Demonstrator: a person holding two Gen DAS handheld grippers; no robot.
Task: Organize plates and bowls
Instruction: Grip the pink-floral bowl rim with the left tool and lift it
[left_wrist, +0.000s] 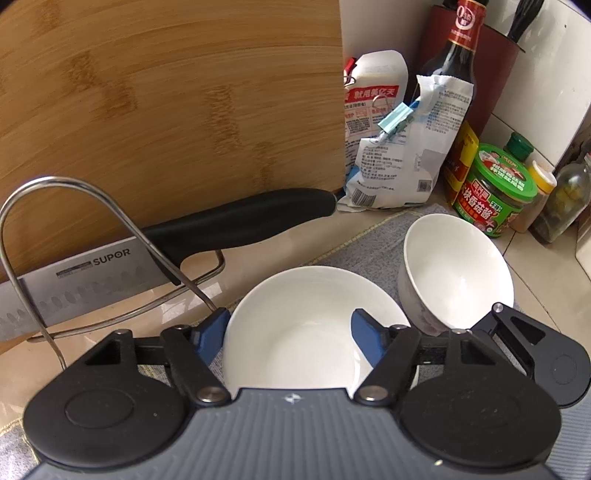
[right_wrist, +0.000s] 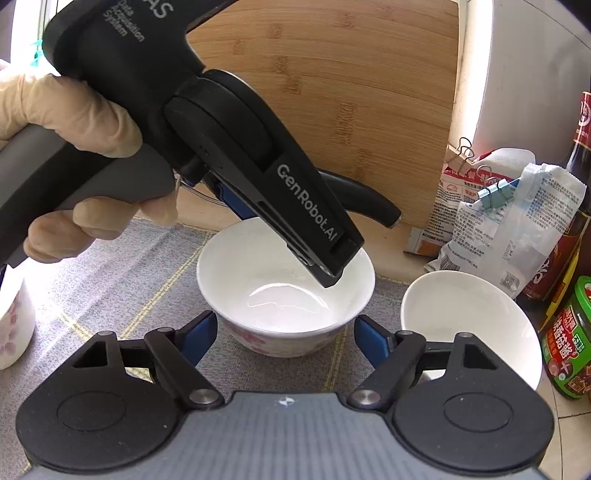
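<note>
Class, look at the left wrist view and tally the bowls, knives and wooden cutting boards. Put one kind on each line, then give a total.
Bowls: 2 (near bowl, far bowl)
Knives: 1 (knife)
Wooden cutting boards: 1 (cutting board)
Total: 4

"SUPOR" printed on knife blade (left_wrist: 74, 284), left of the left jaws. "GenRobot.AI" in white along black left gripper (right_wrist: 321, 266), above the right jaws; partial "Data Acquisition System" near its top.
</note>
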